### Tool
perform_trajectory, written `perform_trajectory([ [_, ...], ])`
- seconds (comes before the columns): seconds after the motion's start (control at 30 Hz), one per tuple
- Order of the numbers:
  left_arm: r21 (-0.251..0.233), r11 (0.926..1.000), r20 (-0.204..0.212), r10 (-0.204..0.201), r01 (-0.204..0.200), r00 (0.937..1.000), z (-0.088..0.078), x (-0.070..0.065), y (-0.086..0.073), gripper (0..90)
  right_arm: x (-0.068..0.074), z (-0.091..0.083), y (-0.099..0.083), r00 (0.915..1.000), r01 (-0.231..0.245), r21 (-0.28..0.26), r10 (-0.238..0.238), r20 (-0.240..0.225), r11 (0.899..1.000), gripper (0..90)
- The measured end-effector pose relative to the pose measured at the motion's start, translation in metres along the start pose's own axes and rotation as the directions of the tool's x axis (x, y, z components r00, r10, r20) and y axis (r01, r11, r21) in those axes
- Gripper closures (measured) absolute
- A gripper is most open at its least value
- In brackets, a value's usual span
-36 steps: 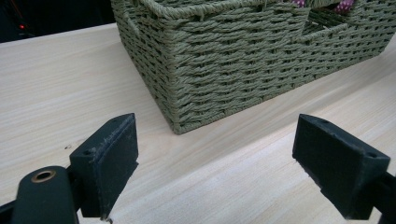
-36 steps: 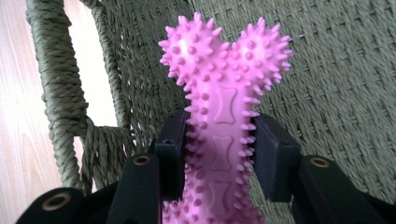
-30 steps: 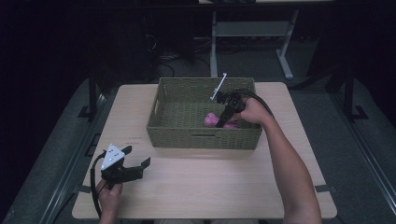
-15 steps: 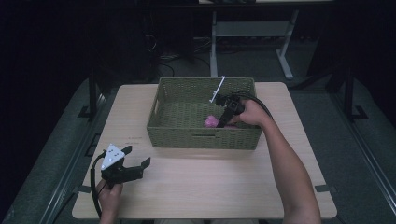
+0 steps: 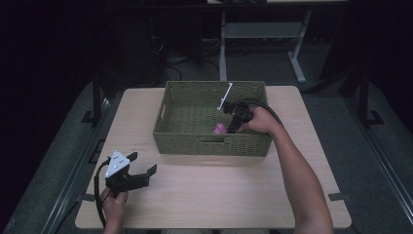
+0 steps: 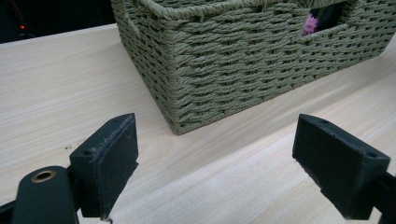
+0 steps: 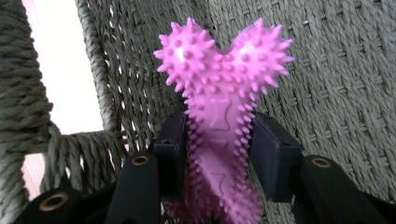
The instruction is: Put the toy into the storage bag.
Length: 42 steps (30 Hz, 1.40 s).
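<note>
Pink spiky toy (image 7: 219,126) is clamped between your right gripper (image 7: 219,149) jaws, down inside the green woven basket (image 5: 212,144), close against its near wall beside the handle cut-out. You look to be either setting it down or lifting it out; I judge the next move needs a clean vertical path so the knobbed end clears the weave. The toy's long axis runs straight out along the jaws, its forked, heart-shaped end pointing away from the claw toward the basket wall. Your left gripper (image 5: 127,176) waits outside the basket, jaws wide apart over the table (image 5: 224,195), holding nothing.
</note>
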<state>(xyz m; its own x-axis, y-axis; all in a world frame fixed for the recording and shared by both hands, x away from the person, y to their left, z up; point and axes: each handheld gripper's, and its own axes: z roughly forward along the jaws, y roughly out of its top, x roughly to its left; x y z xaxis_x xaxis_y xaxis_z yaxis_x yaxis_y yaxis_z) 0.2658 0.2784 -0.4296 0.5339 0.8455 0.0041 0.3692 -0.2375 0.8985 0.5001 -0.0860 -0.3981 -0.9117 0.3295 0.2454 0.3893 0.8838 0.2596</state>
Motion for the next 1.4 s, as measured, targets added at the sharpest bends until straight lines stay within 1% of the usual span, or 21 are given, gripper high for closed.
perform_trajectory([
  [0.1,0.000,1.0000,0.000,0.000,0.000,1.0000,0.000,0.000,0.000,13.9,0.000,0.001,0.000,1.0000,0.000,0.004,0.000,0.004,1.000,55.7],
  [0.2,0.001,1.0000,-0.001,0.001,-0.001,1.0000,0.000,0.000,0.000,13.8,0.001,-0.003,-0.001,1.0000,-0.003,-0.025,0.003,-0.002,1.000,55.7],
  [0.37,-0.001,1.0000,-0.002,-0.002,0.002,1.0000,0.001,-0.001,0.001,13.8,0.001,-0.008,-0.003,0.9999,-0.011,-0.032,0.011,0.012,0.999,54.5],
  [0.5,0.002,1.0000,-0.003,-0.002,0.002,1.0000,0.001,0.000,0.000,13.8,0.002,-0.011,-0.004,0.9999,-0.010,-0.043,0.010,0.012,0.999,53.7],
  [0.67,0.002,1.0000,-0.007,-0.002,0.002,1.0000,0.001,0.000,0.000,13.9,0.001,-0.017,-0.008,0.9996,-0.021,-0.059,0.022,0.015,0.998,51.2],
  [0.93,0.002,1.0000,-0.003,0.003,-0.003,1.0000,0.000,0.000,0.000,13.8,0.004,-0.028,-0.010,0.9993,-0.028,-0.102,0.031,0.022,0.994,46.7],
  [1.17,0.002,1.0000,0.005,0.006,-0.006,1.0000,-0.002,0.000,0.000,13.9,0.011,-0.033,-0.008,0.9989,-0.026,-0.114,0.031,0.036,0.993,43.6],
  [1.4,-0.008,0.9999,0.002,-0.006,0.006,1.0000,-0.003,0.002,0.000,13.9,0.014,-0.037,-0.008,0.9985,-0.031,-0.122,0.036,0.041,0.992,40.4],
])
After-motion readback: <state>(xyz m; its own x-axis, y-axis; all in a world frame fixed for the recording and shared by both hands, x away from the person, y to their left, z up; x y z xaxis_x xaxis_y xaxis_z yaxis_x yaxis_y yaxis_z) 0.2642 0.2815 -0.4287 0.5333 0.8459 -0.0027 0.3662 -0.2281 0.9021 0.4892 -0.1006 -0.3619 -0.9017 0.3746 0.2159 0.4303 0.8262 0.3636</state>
